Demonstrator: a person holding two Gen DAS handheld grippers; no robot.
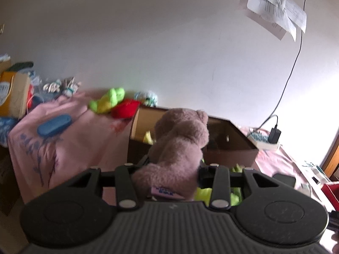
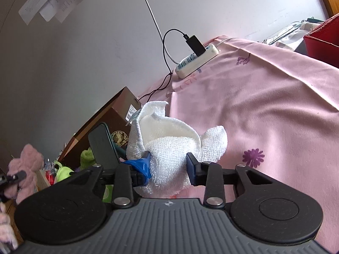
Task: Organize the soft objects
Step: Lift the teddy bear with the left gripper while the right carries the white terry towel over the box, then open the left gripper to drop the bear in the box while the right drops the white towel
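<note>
My left gripper (image 1: pixel 174 167) is shut on a brown plush bear (image 1: pixel 180 141), held up in front of an open brown cardboard box (image 1: pixel 228 146). Yellow-green soft items (image 1: pixel 148 136) lie inside the box. A green plush (image 1: pixel 108 100) and a red plush (image 1: pixel 125 108) rest on the pink cloth (image 1: pixel 70 139) beyond it. In the right wrist view, my right gripper (image 2: pixel 169 165) is shut on a white knitted cloth (image 2: pixel 169 139), raised above the pink cloth (image 2: pixel 264 116). The bear (image 2: pixel 23 169) and the left gripper's fingertip (image 2: pixel 18 175) show at the far left, near the box (image 2: pixel 110 122).
A blue oblong case (image 1: pixel 54 124) lies on the pink cloth. A white power strip (image 2: pixel 197 61) with a black charger sits by the wall. A dark phone (image 2: pixel 103 146) leans by the box. A red container (image 2: pixel 322 40) stands at the right; bags and clutter (image 1: pixel 14 93) at the left.
</note>
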